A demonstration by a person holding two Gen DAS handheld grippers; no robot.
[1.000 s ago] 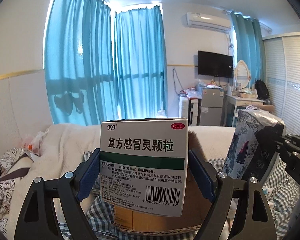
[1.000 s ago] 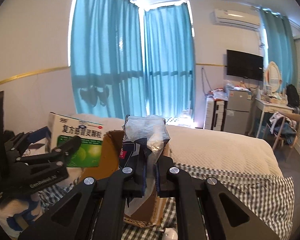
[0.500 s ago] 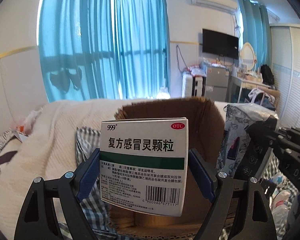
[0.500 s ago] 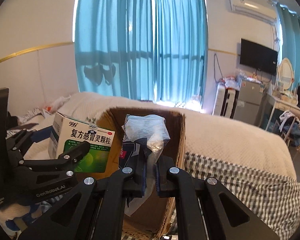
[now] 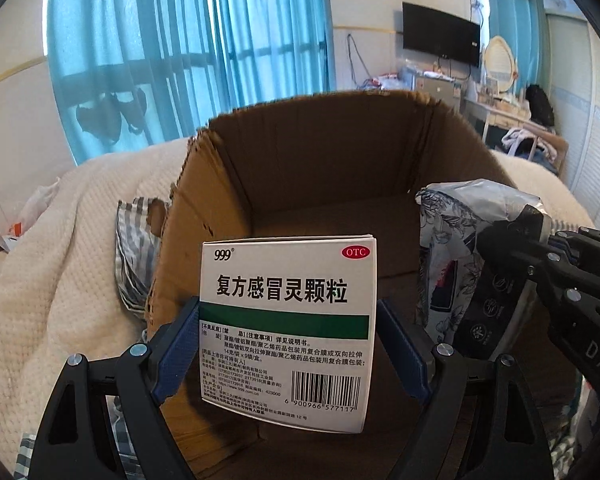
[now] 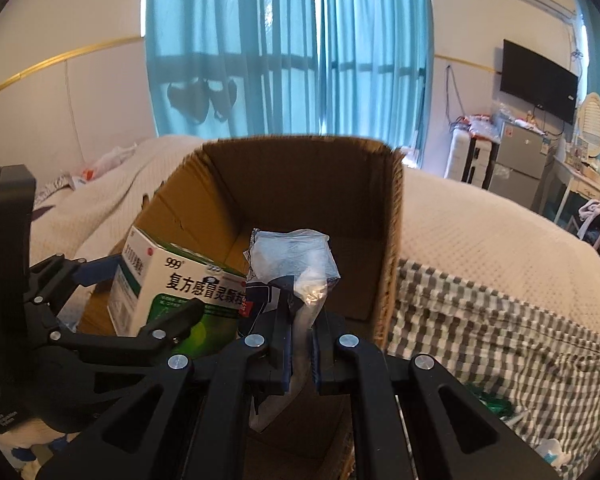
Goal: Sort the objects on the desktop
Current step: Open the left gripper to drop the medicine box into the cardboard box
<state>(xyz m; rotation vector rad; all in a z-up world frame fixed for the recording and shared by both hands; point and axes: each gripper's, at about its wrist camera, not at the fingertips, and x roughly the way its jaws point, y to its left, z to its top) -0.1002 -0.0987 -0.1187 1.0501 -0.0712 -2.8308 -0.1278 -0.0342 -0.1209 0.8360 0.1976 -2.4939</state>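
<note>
Left wrist view: your left gripper [image 5: 288,344] clamps the medicine box [image 5: 288,320] over the cardboard box [image 5: 320,152]; your right gripper [image 6: 300,350] pinches a plastic packet [image 6: 296,264].

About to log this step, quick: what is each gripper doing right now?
Left gripper: closed on the medicine box.
Right gripper: closed on the plastic packet.

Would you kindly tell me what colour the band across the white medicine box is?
Dark green, on the white cardboard medicine box; clearest in the left wrist view.
</note>
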